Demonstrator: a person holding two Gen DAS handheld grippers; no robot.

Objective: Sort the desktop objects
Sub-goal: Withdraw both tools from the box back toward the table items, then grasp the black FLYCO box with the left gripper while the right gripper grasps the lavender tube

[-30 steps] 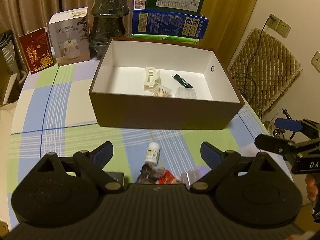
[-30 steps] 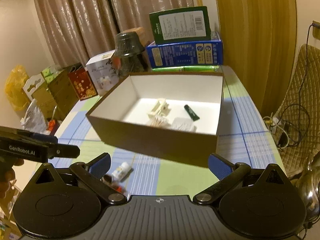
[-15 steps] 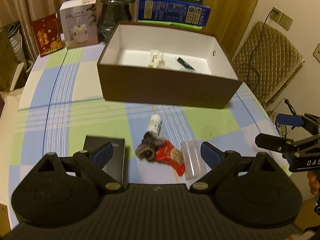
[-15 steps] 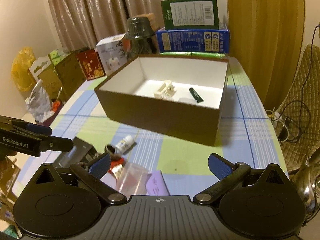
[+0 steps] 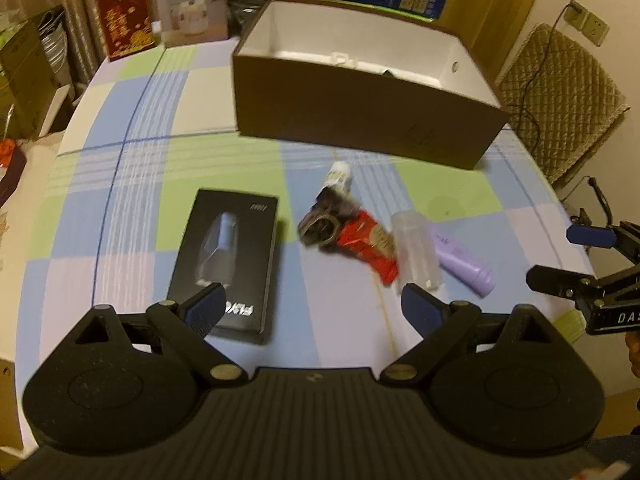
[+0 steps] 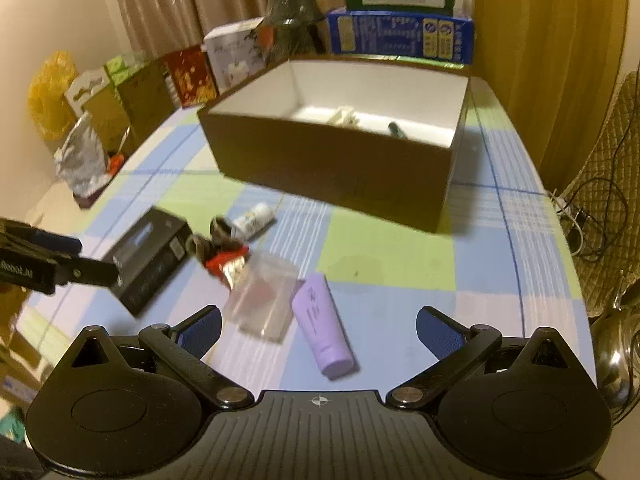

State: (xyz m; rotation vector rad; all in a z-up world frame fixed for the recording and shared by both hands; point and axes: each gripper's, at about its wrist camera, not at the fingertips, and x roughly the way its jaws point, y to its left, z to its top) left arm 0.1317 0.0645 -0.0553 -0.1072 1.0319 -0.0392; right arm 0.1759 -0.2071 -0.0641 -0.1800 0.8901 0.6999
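Loose items lie on the checked tablecloth in front of a brown box (image 5: 360, 120) (image 6: 340, 176): a black flat package (image 5: 228, 256) (image 6: 148, 256), a small white bottle (image 5: 339, 174) (image 6: 254, 220), a dark furry ring (image 5: 326, 220) (image 6: 216, 240), a red wrapper (image 5: 372, 246) (image 6: 224, 260), a clear plastic case (image 5: 416, 254) (image 6: 264, 300) and a lilac tube (image 5: 464, 264) (image 6: 324, 332). My left gripper (image 5: 312, 312) hovers open above the table's near side, its left pad over the black package. My right gripper (image 6: 318, 326) is open over the lilac tube. Inside the box lie a white clip and a dark pen.
Cartons, a red packet (image 5: 128, 16), a white box (image 5: 192, 4) and a dark stacked pot (image 6: 288, 20) line the table's far edge behind the brown box. A quilted chair (image 5: 560, 96) with cables stands to the right. Bags and boxes crowd the floor on the left (image 6: 100, 112).
Both grippers have pulled back from the box and tipped downward. The loose items on the cloth, hidden or at the frame's bottom before, now lie in full view. Jaws stay wide.
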